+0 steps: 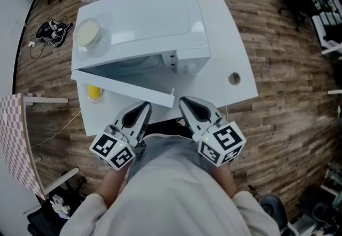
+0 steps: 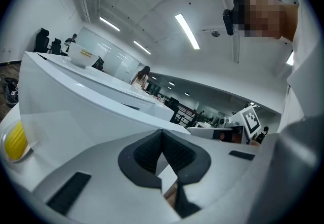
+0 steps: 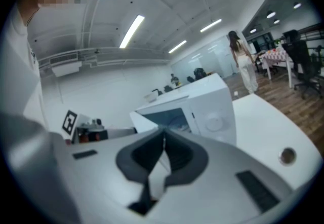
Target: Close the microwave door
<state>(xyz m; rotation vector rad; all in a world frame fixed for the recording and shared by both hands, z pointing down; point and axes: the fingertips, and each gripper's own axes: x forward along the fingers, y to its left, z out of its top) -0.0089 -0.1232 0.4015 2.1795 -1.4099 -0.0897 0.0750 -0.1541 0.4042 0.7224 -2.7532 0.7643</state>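
Observation:
A white microwave (image 1: 144,21) stands on a white table (image 1: 224,64). Its door (image 1: 123,88) hangs open, swung out towards me, with its free edge near my grippers. My left gripper (image 1: 144,105) is shut and empty, its tip just below the door's lower edge. My right gripper (image 1: 183,101) is shut and empty too, just right of the door's free corner. In the left gripper view the door (image 2: 76,111) fills the left side beyond the left gripper (image 2: 162,136). In the right gripper view the microwave (image 3: 212,109) shows its open cavity beyond the right gripper (image 3: 163,136).
A pale bowl (image 1: 87,32) sits on top of the microwave. A yellow object (image 1: 94,92) lies on the table under the open door. The table has a round cable hole (image 1: 234,78). Shoes (image 1: 53,31) lie on the wooden floor; a checkered board (image 1: 13,139) stands at left.

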